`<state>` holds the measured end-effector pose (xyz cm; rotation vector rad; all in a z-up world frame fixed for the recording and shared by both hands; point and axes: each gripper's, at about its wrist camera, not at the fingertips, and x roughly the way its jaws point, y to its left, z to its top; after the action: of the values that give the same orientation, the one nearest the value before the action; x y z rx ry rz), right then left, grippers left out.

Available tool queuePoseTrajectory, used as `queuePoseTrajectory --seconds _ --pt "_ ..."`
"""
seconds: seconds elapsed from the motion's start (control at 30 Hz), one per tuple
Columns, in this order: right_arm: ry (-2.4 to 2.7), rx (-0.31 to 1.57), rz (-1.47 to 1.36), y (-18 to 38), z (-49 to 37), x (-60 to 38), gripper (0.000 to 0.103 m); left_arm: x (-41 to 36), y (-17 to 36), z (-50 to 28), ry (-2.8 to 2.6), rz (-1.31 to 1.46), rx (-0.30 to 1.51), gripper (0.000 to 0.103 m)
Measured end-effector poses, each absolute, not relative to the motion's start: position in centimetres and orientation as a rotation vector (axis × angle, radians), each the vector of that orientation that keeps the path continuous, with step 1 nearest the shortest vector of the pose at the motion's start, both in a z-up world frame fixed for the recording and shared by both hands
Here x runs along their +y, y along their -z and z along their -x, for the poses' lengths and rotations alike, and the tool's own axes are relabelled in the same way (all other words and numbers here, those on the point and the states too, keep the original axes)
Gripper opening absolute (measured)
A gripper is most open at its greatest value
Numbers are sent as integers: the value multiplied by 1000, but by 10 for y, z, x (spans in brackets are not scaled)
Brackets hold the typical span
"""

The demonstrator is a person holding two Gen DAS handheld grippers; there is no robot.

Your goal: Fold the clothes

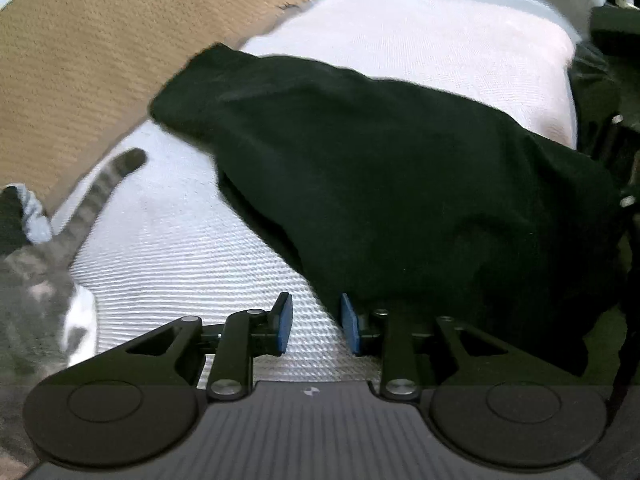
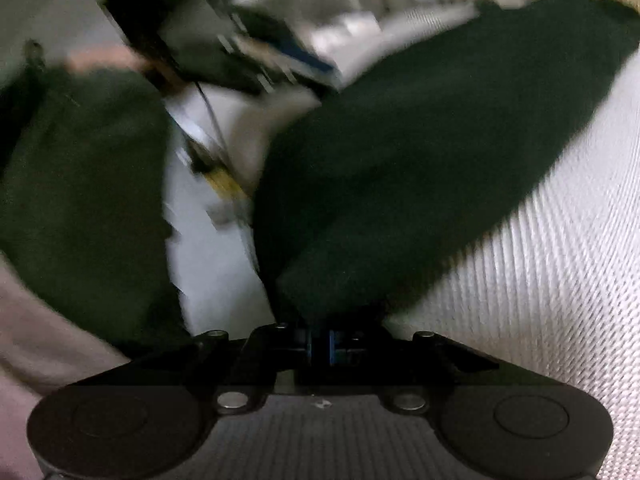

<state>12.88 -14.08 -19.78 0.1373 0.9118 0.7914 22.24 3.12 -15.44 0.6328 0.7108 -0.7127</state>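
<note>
Black cloth garment [image 1: 400, 184] lay on the white ribbed bedspread [image 1: 180, 264], one edge clamped in the right tool [image 2: 320, 346]; the left tool [image 1: 316, 330] stood apart beside it. Judged mid-fold; next, carrying that edge across squarely.

Dim, soft light; right wrist view motion-blurred (background worst); fisheye bends edges.

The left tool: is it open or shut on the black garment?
Open. In the left wrist view, the left tool shows a clear gap between its blue pads, with white ribbed cloth visible through it; the black garment lies just beside.
</note>
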Motion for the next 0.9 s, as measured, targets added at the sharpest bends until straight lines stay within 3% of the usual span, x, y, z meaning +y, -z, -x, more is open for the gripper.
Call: queuePoseTrajectory --seconds 0.23,0.37,0.43,0.8,0.9 --pt "-845 768 -308 169 -130 -157 8 56 116 -218 602 -440 538 41" --pt "-860 689 -417 152 -140 -165 8 50 97 -204 656 -468 487 49" --pt "-859 653 -474 143 -151 -166 8 46 93 -200 676 -481 475 57" --pt "-684 547 -703 129 -228 -191 8 24 68 -181 785 -553 405 66" --pt "-604 521 -773 131 -242 -200 8 14 75 -177 797 -631 405 76"
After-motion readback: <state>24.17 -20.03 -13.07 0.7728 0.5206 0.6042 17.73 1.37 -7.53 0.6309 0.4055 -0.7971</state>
